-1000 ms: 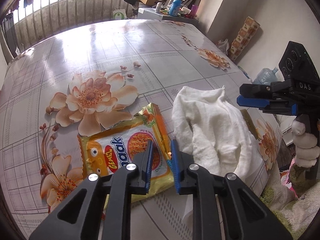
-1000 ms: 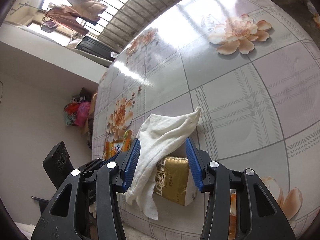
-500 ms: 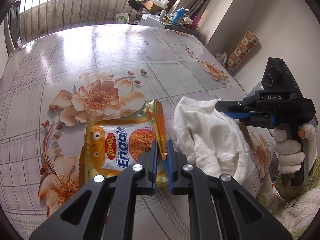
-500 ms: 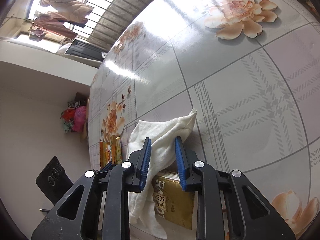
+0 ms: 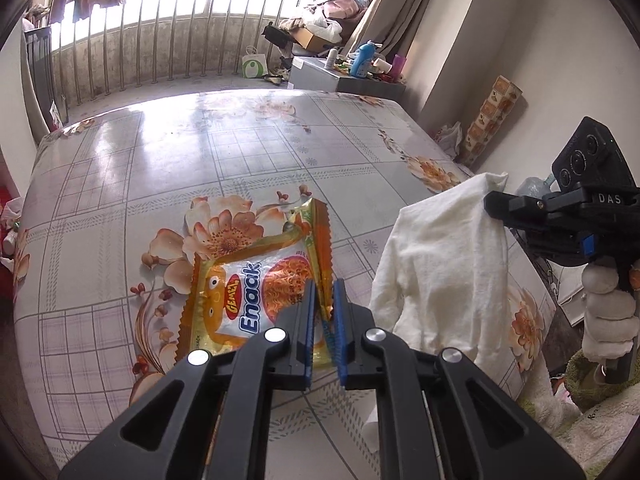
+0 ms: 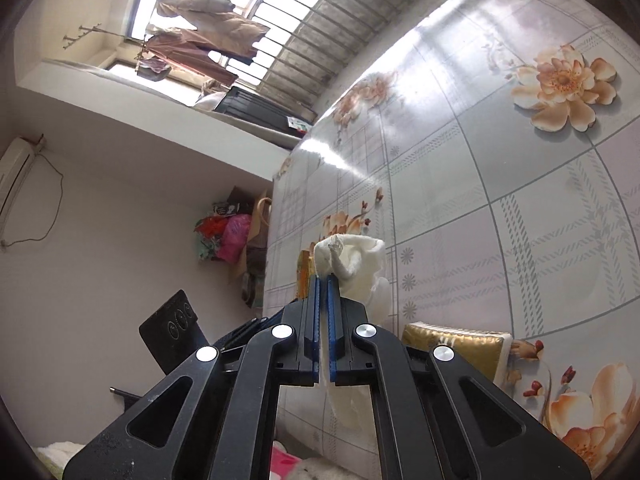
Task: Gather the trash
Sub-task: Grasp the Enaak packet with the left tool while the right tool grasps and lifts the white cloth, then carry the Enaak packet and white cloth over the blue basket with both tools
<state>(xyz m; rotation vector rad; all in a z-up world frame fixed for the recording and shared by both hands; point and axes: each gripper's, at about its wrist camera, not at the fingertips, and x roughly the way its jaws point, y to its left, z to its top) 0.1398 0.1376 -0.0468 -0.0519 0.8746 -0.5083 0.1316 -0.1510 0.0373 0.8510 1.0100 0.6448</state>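
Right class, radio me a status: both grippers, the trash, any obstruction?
Left gripper shut on Enaack snack wrapper. Right gripper just closed, shut on white cloth. Gold tissue pack left on floral table. Nothing blocking.

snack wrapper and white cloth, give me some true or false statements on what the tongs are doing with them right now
1. The left tongs are shut on the edge of the orange snack wrapper. True.
2. The right tongs are open and hold nothing. False: they have just closed and are shut on the white cloth.
3. The white cloth lies flat on the table. False: it hangs from the right tongs, lifted up.
4. A gold packet sits on the table near the cloth. True.
5. The snack wrapper is blue. False: it is orange and yellow with a white panel.
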